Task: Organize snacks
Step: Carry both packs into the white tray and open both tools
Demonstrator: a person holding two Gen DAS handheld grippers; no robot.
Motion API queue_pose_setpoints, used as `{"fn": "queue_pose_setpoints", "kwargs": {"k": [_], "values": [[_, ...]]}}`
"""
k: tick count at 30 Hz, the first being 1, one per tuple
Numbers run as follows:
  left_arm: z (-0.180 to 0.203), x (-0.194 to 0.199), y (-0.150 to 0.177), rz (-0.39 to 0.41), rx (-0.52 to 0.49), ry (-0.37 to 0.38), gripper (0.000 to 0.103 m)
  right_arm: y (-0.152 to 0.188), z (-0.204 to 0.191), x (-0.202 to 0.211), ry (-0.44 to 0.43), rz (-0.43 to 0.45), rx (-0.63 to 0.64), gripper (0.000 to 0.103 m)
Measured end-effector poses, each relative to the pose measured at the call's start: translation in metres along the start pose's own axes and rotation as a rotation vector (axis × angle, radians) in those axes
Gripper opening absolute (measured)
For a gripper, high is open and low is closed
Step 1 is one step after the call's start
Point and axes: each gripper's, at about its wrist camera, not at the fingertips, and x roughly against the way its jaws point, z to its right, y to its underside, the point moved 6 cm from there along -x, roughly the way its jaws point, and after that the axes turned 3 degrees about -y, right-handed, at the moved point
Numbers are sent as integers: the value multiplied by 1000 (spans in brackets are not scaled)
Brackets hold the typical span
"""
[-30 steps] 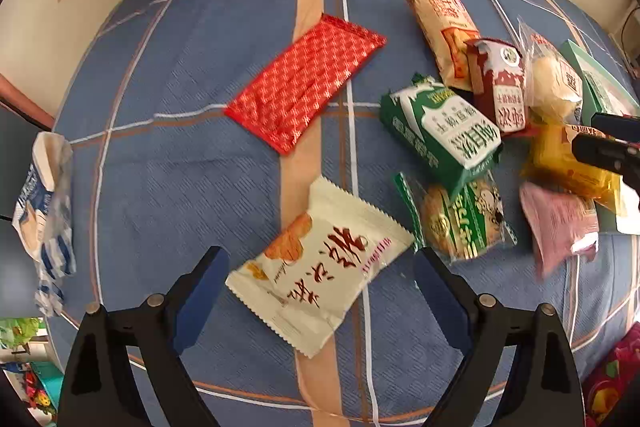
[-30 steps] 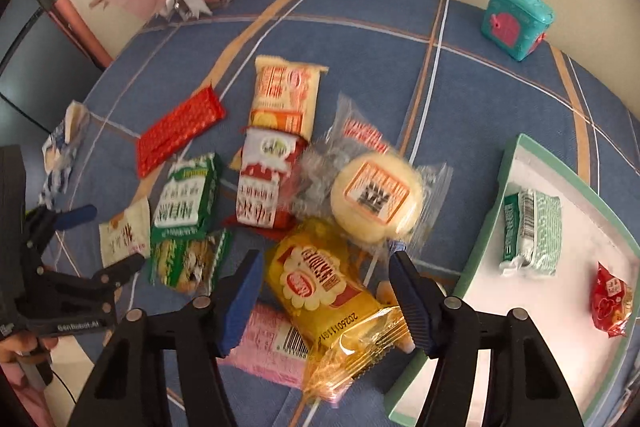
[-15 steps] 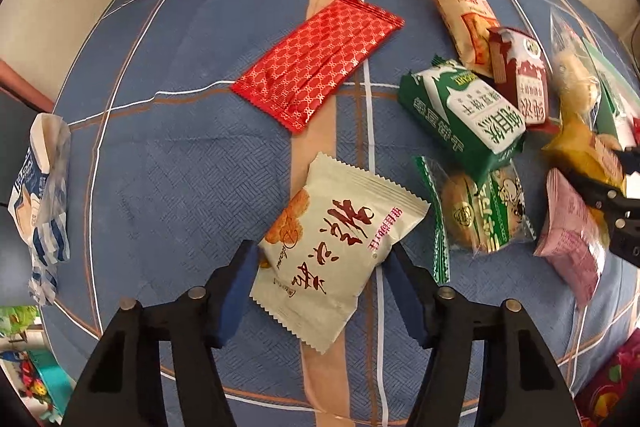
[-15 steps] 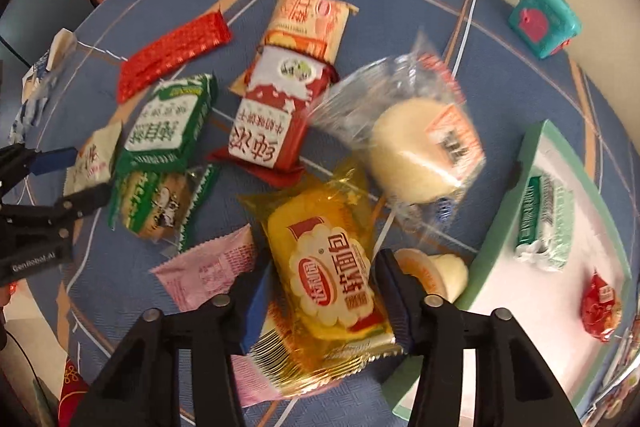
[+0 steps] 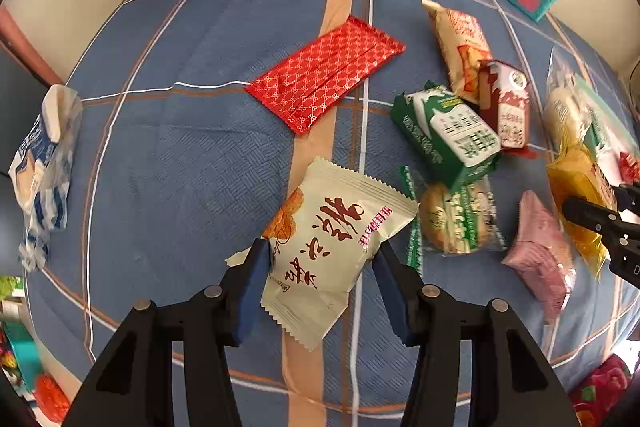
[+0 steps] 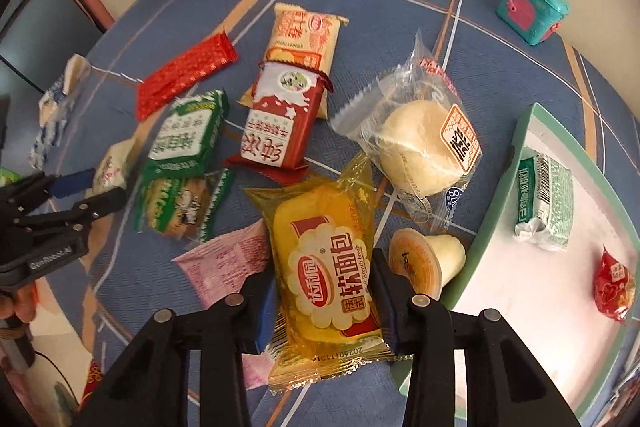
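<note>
My left gripper is shut on a cream snack packet with red lettering, its blue pads pressing both sides of it on the blue plaid cloth. My right gripper is shut on a yellow French-bread packet beside the green-rimmed tray. The tray holds a green-white packet and a small red packet. The left gripper also shows in the right wrist view.
Loose snacks lie between the grippers: red foil packet, green-white packet, red-white packet, orange packet, clear bun bag, green cookie packet, pink packet, jelly cup. A teal box stands far right.
Both grippers moved forward and down and closed: the left one onto the cream packet, the right one onto the yellow bread packet.
</note>
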Motion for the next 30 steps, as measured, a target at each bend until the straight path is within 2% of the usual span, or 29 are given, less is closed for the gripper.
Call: {"fn": "queue_pose_setpoints", "kwargs": {"k": [3,6,12,18,24,30], "values": [[-4,16,3,15,17,7,54,5,2,14,-15,22,-9,43],[-3,36,5,30,28,-19,54,10,3,27,-29,43,-18,43],[25,76,0,81,71,-30,54,14,3,52,-40,88,-52,42],[80,97,-10,120,88,9,54,26,33,75,-42,121,-136,42],[162,96,-14,124,32,62,55,40,87,93,-34,145,-286,43],[235,92,-16,119,-27,107,55,64,152,109,87,143,-431,43]]}}
